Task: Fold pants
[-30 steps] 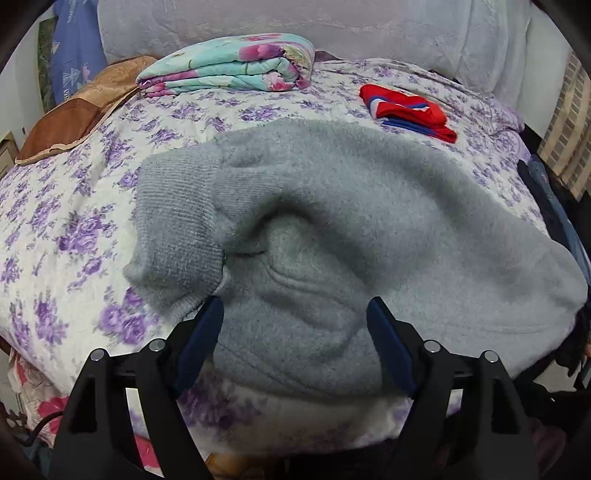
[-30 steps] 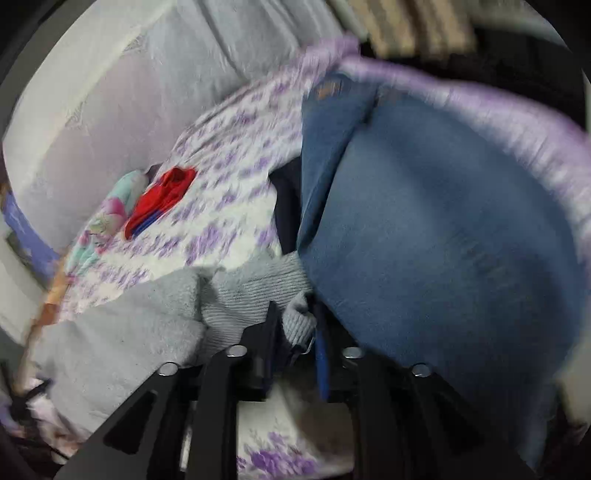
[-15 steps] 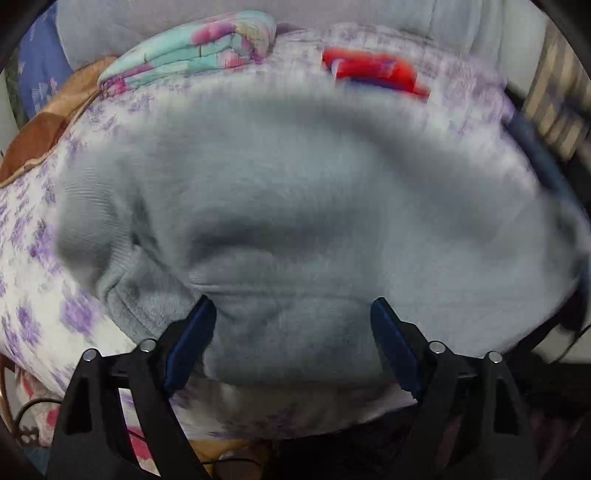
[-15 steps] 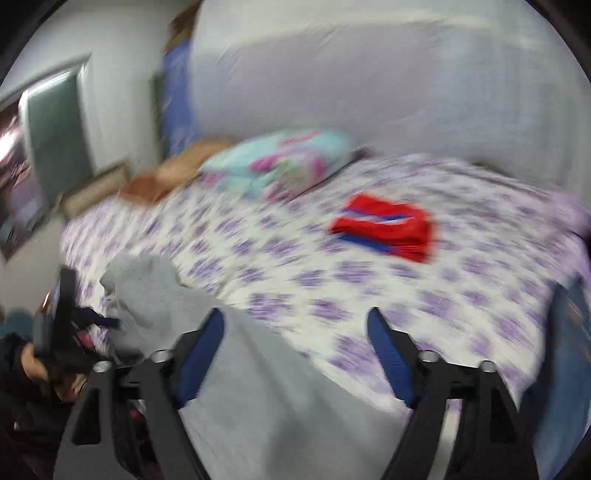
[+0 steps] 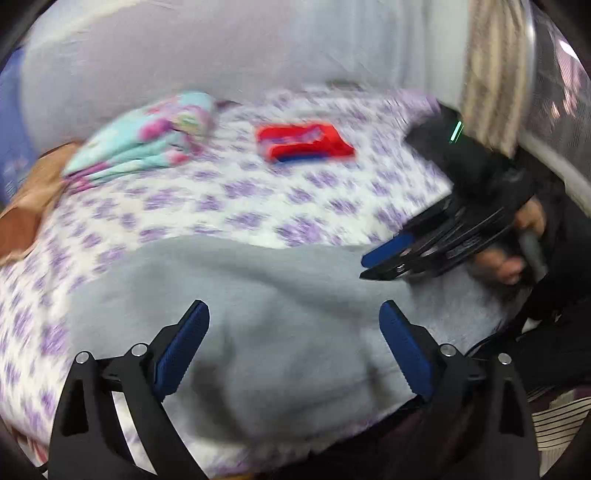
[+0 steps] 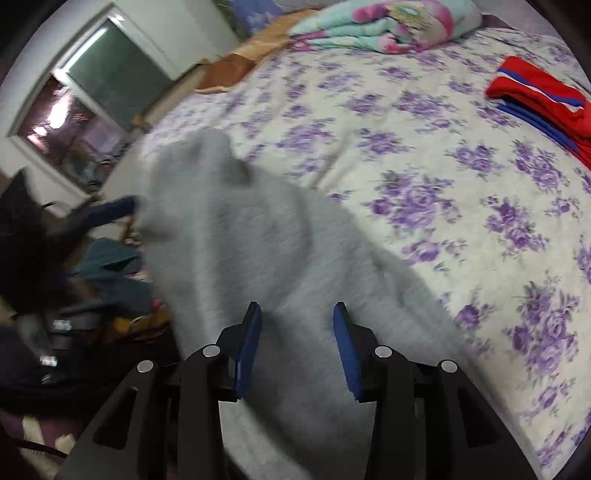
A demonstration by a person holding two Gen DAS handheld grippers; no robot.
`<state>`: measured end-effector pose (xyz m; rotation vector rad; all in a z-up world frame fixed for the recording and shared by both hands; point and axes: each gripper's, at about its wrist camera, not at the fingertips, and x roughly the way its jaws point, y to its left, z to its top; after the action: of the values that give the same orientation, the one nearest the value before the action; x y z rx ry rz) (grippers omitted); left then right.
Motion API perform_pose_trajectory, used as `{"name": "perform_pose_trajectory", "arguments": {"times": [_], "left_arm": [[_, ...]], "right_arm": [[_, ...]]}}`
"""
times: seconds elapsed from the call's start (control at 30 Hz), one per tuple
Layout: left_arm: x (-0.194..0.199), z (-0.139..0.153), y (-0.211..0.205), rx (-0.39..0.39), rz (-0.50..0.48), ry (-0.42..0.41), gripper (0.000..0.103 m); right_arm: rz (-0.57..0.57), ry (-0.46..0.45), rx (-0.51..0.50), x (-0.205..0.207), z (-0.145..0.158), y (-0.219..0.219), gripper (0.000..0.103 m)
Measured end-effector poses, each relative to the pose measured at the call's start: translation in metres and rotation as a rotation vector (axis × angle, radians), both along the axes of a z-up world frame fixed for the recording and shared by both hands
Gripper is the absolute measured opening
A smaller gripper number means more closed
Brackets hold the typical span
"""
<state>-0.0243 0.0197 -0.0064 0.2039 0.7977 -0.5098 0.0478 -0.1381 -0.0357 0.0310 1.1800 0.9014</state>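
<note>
While both wrist views are smeared with blur, I can make out the grey pants [image 5: 280,314] lying across the near edge of the bed [image 5: 258,199], spread wide, with one end bunched up into a hump at the bed's left corner in the right wrist view [image 6: 207,192].

My left gripper [image 5: 293,347] is wide open over the pants, nothing between the jaws, blue pads [image 5: 181,347] either side of the fabric below; can't tell if the tips touch cloth.

My right gripper [image 6: 297,347] is partly open, narrower gap than the left, pants directly under and between the pads [image 6: 249,347]. Can't tell whether it has any cloth pinched; the jaws don't look closed on anything. In the left wrist view the right gripper [image 5: 388,254] comes in from the right with its tips at the far right edge of the pants, the hand [image 5: 517,251] behind it.

Outward: floral sheet covers the bed. Red folded garment [image 6: 543,99] sits mid-bed, well apart from the pants. Folded teal-pink quilt [image 6: 380,22] at the head end, left of the red one. Brown pillow [image 5: 26,206] beside the quilt at the bed's left edge. Window [image 6: 92,96] on the wall beyond the left corner. Dark clutter on the floor there, too blurred to name.
</note>
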Motion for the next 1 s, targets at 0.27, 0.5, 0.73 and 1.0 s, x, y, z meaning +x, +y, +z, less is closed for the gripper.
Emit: {"name": "perform_pose_trajectory", "arguments": {"times": [0.27, 0.5, 0.73, 1.0], "left_arm": [[0.027, -0.083, -0.005, 0.077, 0.042, 0.192, 0.09], [0.025, -0.077, -0.007, 0.052, 0.037, 0.191, 0.09], [0.025, -0.073, -0.004, 0.02, 0.037, 0.198, 0.09], [0.022, -0.072, -0.003, 0.009, 0.038, 0.196, 0.09]], "right_arm": [[0.002, -0.025, 0.009, 0.021, 0.013, -0.014, 0.05], [-0.077, 0.236, 0.041, 0.091, -0.022, -0.014, 0.075], [0.176, 0.318, 0.145, 0.045, -0.013, -0.006, 0.076], [0.267, 0.195, 0.182, 0.02, 0.021, -0.01, 0.077]]}}
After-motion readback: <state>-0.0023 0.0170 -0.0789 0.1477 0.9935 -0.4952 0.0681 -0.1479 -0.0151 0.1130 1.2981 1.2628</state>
